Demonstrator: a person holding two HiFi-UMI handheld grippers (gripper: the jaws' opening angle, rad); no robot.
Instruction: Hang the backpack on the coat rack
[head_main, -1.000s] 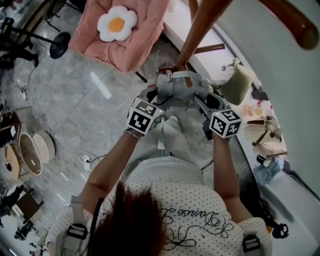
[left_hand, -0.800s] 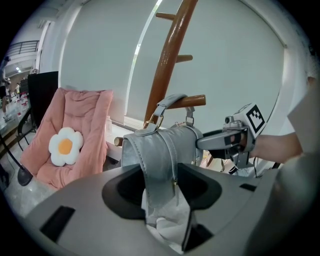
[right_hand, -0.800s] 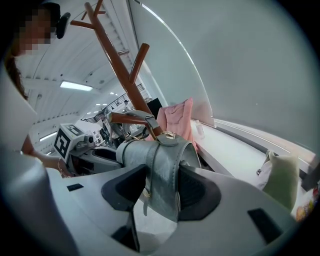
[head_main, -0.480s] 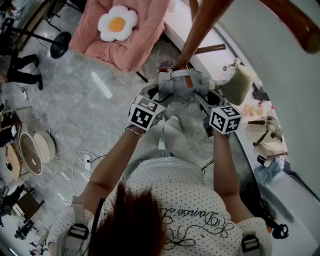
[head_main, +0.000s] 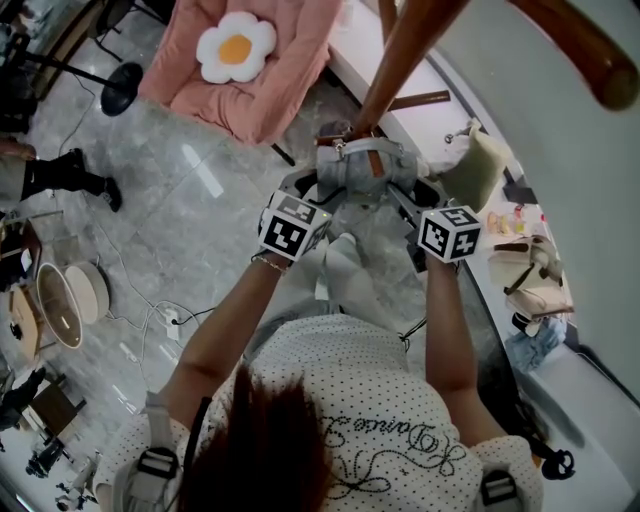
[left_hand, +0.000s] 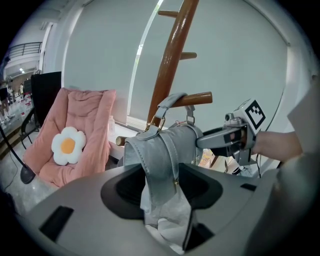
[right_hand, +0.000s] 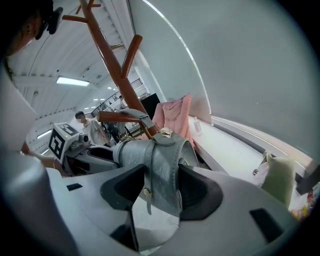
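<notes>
Two grippers are reaching out side by side, the left gripper (head_main: 300, 188) and the right gripper (head_main: 408, 200), and a grey backpack (head_main: 360, 172) is sitting between them. Each gripper is carrying a white cube with black square marks on it.

The backpack is looking soft and smooth, a bit like leather, with neat stitches along its edges and small gold rings (left_hand: 151, 126). One side of it is lying between the left gripper's jaws and the other side between the right gripper's jaws. Both sets of jaws are opening, and they are looking loose around the bag, not squeezing it.

Just past the jaw tips, the bag's flat grey handle (left_hand: 170, 101) is looping over a round, shiny brown wooden peg (left_hand: 197, 98). The peg is sticking out from the coat rack (head_main: 400, 60), a long smooth wooden pole rising above both grippers.

Out past the left gripper, a puffy pink chair (head_main: 275, 85) is sitting on the shiny grey stone floor (head_main: 190, 200). A fluffy white flower cushion (head_main: 234, 47) with a yellow middle is lying on it. On the right gripper's outer side, a small cream bag (head_main: 478, 165) is resting by a white ledge.
</notes>
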